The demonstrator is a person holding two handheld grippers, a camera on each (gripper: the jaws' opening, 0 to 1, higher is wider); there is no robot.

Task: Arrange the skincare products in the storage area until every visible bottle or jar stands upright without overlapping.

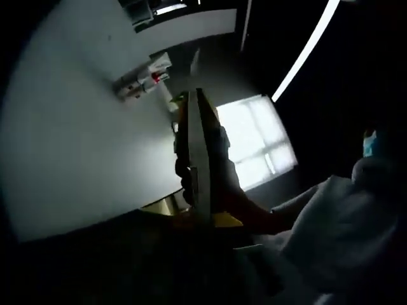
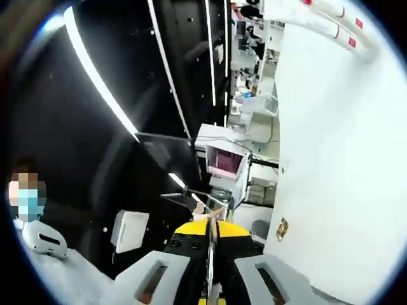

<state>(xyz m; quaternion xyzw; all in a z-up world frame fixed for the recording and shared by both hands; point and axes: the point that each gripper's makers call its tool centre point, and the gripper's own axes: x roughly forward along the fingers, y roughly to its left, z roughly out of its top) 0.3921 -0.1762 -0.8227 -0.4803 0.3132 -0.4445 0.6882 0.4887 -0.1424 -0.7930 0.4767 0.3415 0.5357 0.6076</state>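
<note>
Left gripper view, from the left: faced a broad white wall panel [image 1: 76, 146] carrying white pipes [image 1: 143, 79] banded with red marks too small to read. At centre, left gripper [image 1: 197, 152] rose from the dark lower edge, yellow and grey, seen as one thin blade with jaws pressed together and nothing between them. Just right of it, glowed a bright window [image 1: 254, 140]; above that, ran a slanted light strip [image 1: 305, 51] across a black ceiling. Far right, showed a person's white sleeve [image 1: 337, 235].

Right gripper view, from the left: caught a person's white garment [image 2: 57, 273] at the lower edge, then a long light strip [image 2: 95, 76] on black ceiling, and a small white panel [image 2: 130, 229] below it. At bottom centre, right gripper [image 2: 208, 254] stood with grey jaws closed against each other on a thin seam, yellow at the tips, gripping nothing. Beyond, sat a monitor [image 2: 222, 162] with a pinkish screen, and higher up a translucent box [image 2: 261, 105] whose contents could not be told. Right of these, spread a white wall [image 2: 343, 159] bearing a small brass-coloured fitting [image 2: 282, 229], with red-marked white pipes [image 2: 337, 25] along its top, marks unreadable.
</note>
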